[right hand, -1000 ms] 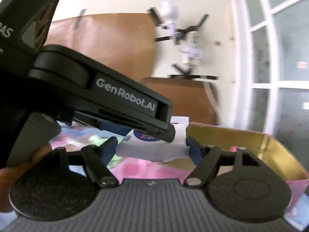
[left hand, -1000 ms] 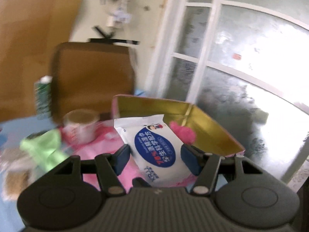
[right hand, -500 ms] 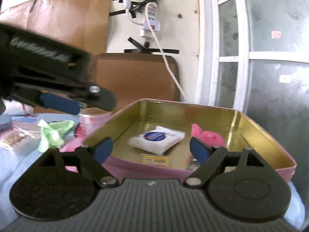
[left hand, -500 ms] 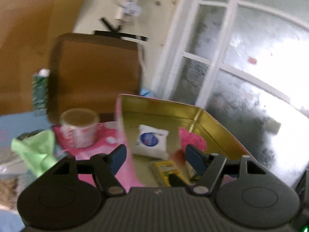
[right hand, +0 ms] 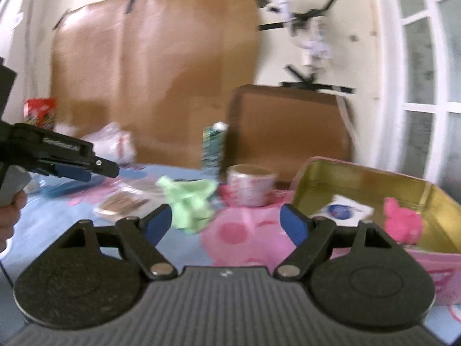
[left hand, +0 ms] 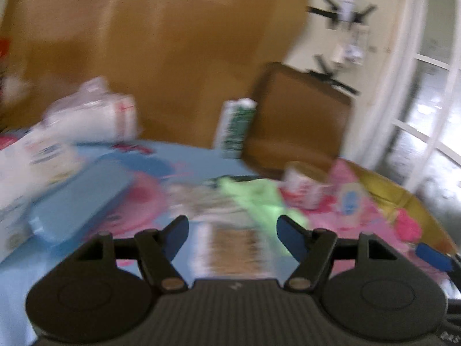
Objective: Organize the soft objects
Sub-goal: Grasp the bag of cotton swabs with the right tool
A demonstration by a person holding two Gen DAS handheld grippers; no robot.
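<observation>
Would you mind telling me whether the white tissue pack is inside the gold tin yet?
Inside: the white tissue pack lies on the gold tin's floor, beside a pink plush.

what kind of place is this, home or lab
Most likely a home room used for recording: a table under a cartoon-print cloth, a glazed white-framed door, and everyday clutter such as a green cloth and a gold-lined tin.

Cloth left of cup (tin rightmost), packet inside.

Glossy gold metal tin — green cloth
</observation>
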